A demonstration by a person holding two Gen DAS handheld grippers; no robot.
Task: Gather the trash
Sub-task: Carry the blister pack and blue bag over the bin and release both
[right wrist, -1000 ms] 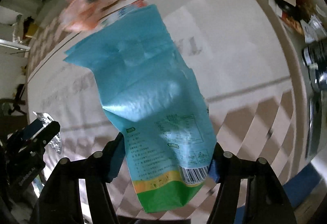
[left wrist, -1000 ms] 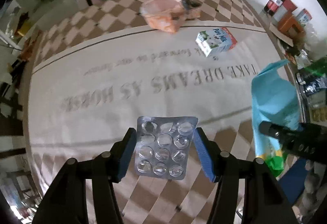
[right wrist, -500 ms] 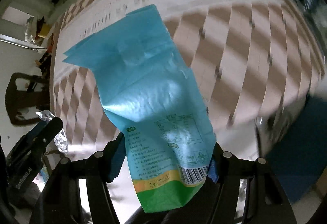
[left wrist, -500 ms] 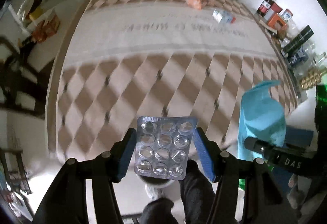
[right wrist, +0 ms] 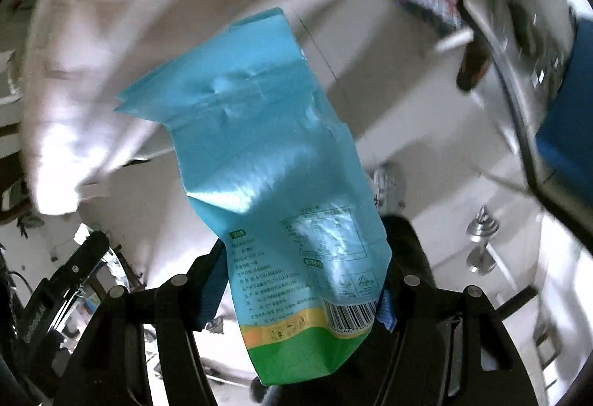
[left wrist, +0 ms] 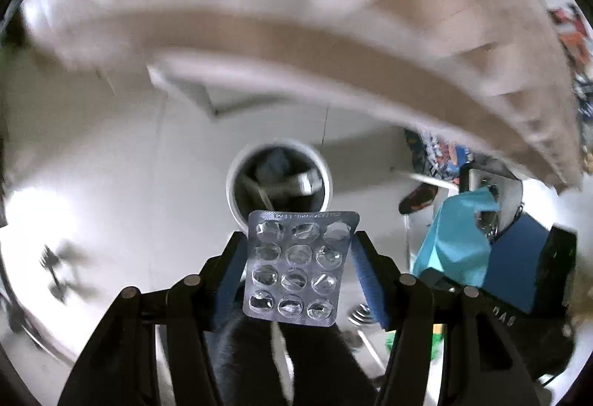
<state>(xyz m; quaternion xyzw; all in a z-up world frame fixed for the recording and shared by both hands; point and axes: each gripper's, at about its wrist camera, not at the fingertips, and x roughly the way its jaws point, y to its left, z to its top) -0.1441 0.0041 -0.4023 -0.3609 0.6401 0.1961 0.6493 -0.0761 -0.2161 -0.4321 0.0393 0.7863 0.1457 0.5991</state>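
Your left claw [left wrist: 298,268] grips empty blister pack [left wrist: 299,267]; right claw [right wrist: 301,289] grips blue snack pouch [right wrist: 274,161]. Carry step. Next: centre over white bin [left wrist: 278,180] on floor, release.

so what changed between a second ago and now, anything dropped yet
Nothing dropped. Both grippers swung off the tablecloth-covered table and down toward the floor: the left wrist view now looks at a white trash bin below the table edge. The left gripper still clamps the empty blister pack, and the right gripper still clamps the blue snack bag.
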